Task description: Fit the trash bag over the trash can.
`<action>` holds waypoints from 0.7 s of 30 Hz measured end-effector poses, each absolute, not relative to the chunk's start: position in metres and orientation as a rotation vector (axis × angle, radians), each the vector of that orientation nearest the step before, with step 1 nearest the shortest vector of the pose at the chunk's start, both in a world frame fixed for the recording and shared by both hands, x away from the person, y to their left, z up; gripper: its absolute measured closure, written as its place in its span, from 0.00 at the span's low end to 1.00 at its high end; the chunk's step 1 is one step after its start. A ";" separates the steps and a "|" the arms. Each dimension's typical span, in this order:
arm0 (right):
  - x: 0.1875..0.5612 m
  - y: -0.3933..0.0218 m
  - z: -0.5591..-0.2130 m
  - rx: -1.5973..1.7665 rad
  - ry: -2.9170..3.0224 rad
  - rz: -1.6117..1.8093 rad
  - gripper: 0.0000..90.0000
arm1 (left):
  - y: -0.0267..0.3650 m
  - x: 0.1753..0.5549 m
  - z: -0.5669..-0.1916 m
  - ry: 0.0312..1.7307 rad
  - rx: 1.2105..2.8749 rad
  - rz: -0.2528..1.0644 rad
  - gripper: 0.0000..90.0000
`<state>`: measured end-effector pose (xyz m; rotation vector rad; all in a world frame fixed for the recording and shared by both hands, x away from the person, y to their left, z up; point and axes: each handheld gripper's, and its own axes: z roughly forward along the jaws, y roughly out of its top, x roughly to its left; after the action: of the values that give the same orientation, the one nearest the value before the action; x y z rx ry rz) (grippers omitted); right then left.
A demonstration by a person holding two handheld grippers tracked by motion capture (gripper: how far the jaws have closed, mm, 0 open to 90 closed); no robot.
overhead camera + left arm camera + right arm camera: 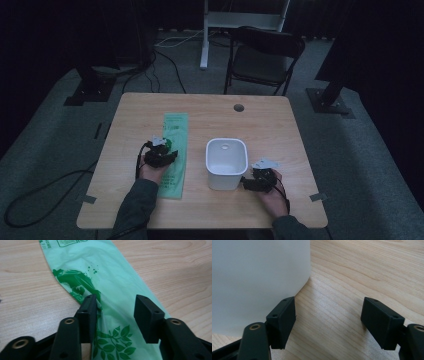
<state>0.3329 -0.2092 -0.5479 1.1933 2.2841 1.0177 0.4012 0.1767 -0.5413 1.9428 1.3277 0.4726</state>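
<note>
A long, flat, pale green plastic bag [176,130] with a dark green leaf print lies lengthwise on the left half of the wooden table [270,125]. My left gripper [167,150] rests on its middle. In the left gripper view the jaws [116,312] stand apart with the bag [110,277] lying between them, and the film is wrinkled against the left pad. A white, empty, square bin [226,162] stands at the table's middle. My right gripper [250,181] sits low at the bin's near right corner. In the right gripper view it is open [328,317] over bare wood beside the bin wall [257,275].
A round cable hole [239,107] is near the table's far edge. A dark folding chair [265,55] and a white stand leg [204,50] are behind the table. Cables [45,192] trail over the grey floor at the left.
</note>
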 end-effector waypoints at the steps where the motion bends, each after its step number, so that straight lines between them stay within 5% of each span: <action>1: 0.333 -0.209 -0.548 1.192 2.285 1.017 0.31 | 0.177 0.401 -0.541 1.328 1.945 0.485 0.66; 11: 0.333 -0.209 -0.548 1.192 2.285 1.018 0.31 | 0.180 0.402 -0.542 1.335 1.949 0.520 0.99; 21: 0.333 -0.209 -0.548 1.194 2.284 1.018 0.30 | 0.183 0.401 -0.527 1.123 2.004 0.456 1.00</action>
<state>0.3329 -0.2092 -0.5479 1.1938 2.2840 1.0182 0.4012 0.1825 -0.5267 2.0044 1.1226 0.4559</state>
